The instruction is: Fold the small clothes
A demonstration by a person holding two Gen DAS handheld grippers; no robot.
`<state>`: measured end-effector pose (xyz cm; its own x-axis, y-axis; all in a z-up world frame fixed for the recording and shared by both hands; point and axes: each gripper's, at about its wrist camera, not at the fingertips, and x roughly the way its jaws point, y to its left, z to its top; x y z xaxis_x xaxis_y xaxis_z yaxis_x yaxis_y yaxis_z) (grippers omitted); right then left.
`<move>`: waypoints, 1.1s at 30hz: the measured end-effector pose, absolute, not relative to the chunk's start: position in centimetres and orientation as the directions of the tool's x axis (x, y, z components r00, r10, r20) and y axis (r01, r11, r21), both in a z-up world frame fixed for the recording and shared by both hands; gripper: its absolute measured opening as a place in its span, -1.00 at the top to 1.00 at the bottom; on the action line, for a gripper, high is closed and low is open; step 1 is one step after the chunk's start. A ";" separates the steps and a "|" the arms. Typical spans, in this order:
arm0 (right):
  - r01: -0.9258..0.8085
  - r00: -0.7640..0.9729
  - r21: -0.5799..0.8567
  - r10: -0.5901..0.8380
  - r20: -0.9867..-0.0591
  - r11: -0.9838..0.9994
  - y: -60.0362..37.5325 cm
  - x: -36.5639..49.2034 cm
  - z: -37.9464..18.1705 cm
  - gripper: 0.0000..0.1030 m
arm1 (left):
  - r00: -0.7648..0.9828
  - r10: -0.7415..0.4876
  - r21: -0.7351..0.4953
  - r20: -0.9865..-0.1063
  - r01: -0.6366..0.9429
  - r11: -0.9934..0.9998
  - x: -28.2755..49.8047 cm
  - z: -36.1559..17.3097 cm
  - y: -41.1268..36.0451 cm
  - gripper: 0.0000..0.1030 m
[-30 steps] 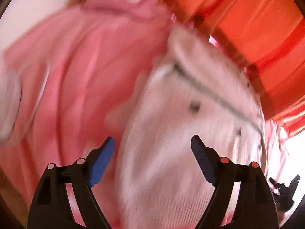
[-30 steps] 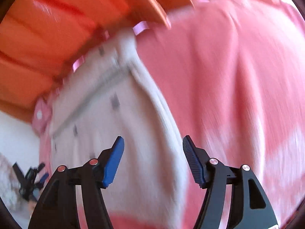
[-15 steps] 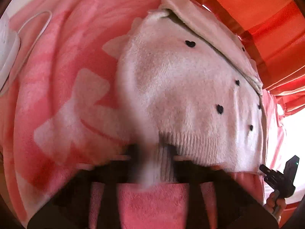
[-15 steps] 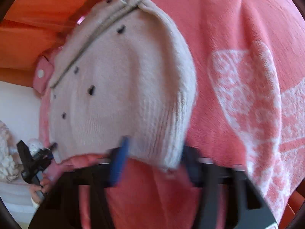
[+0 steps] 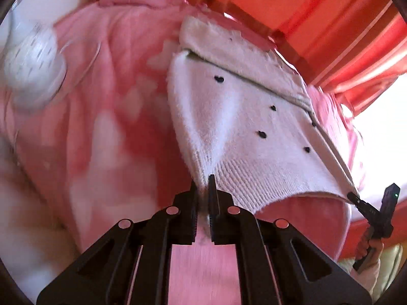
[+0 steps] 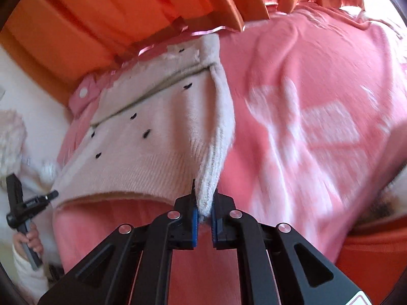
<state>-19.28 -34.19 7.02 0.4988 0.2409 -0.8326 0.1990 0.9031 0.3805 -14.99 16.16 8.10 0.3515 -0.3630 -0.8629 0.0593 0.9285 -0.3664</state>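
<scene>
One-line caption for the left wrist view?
Left gripper shut on the ribbed hem corner of a cream sweater lying on a pink blanket.

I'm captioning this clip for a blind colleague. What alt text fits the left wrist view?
The left tool is shut on the ribbed hem corner of a cream knit sweater dotted with small black hearts, lifting it off a pink blanket. At far right, the right tool pinches the hem's other corner.

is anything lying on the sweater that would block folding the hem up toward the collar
Nothing visible does. The sweater lies bare on the pink blanket, its top surface clear up to the collar. The left gripper and right gripper each pinch a hem corner.
</scene>
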 end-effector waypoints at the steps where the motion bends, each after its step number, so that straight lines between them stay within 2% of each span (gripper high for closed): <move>1: 0.182 0.483 0.352 0.229 -0.845 0.918 -34.1 -21.0 7.2 0.87 | 0.341 -0.373 -0.375 -0.863 0.063 0.925 -16.0 8.2 16.2 0.89; 5: 0.139 0.500 0.313 0.206 -0.841 0.940 -33.3 -23.8 9.9 0.87 | 0.360 -0.438 -0.454 -0.823 0.045 0.890 -19.5 11.2 17.7 0.89; 8: 0.093 0.625 0.316 0.191 -0.757 0.944 -34.0 -21.8 14.2 0.87 | 0.463 -0.429 -0.432 -0.775 0.107 0.896 -17.7 15.4 16.7 0.89; 11: 0.061 0.760 0.326 0.168 -0.628 0.943 -35.6 -16.1 17.3 0.87 | 0.569 -0.406 -0.360 -0.715 0.198 0.912 -12.0 18.4 14.6 0.88; 14: 0.114 0.820 0.390 0.136 -0.556 0.914 -38.0 -7.3 16.5 0.87 | 0.634 -0.361 -0.321 -0.684 0.183 0.929 -3.8 18.0 13.0 0.88; 17: 0.183 0.807 0.458 0.134 -0.576 0.870 -39.0 0.2 13.3 0.87 | 0.650 -0.326 -0.352 -0.686 0.094 0.931 4.6 14.6 12.3 0.88; 21: 0.285 0.730 0.460 0.121 -0.673 0.841 -39.4 9.1 6.5 0.86 | 0.623 -0.237 -0.324 -0.746 -0.028 0.946 12.8 7.3 12.0 0.88; 23: 0.341 0.673 0.442 0.113 -0.731 0.830 -39.2 12.8 2.8 0.84 | 0.592 -0.214 -0.318 -0.777 -0.077 0.945 15.1 3.8 12.1 0.88; 26: 0.365 0.616 0.410 0.113 -0.779 0.836 -39.1 15.0 0.3 0.81 | 0.560 -0.198 -0.311 -0.804 -0.113 0.944 16.6 1.0 12.1 0.87; 28: 0.368 0.617 0.421 0.121 -0.778 0.829 -39.4 15.1 0.1 0.74 | 0.564 -0.206 -0.314 -0.800 -0.102 0.944 16.9 1.0 12.1 0.85; 30: 0.368 0.648 0.492 0.163 -0.744 0.789 -40.4 14.8 0.5 0.71 | 0.576 -0.193 -0.294 -0.794 -0.086 0.952 16.9 1.2 11.9 0.80; 32: 0.361 0.676 0.541 0.187 -0.713 0.759 -41.0 14.4 0.8 0.56 | 0.575 -0.220 -0.324 -0.788 -0.083 0.943 16.6 1.2 12.0 0.75; 33: 0.362 0.692 0.546 0.174 -0.700 0.756 -41.3 14.0 1.2 0.45 | 0.578 -0.233 -0.339 -0.782 -0.080 0.937 16.6 1.2 12.0 0.58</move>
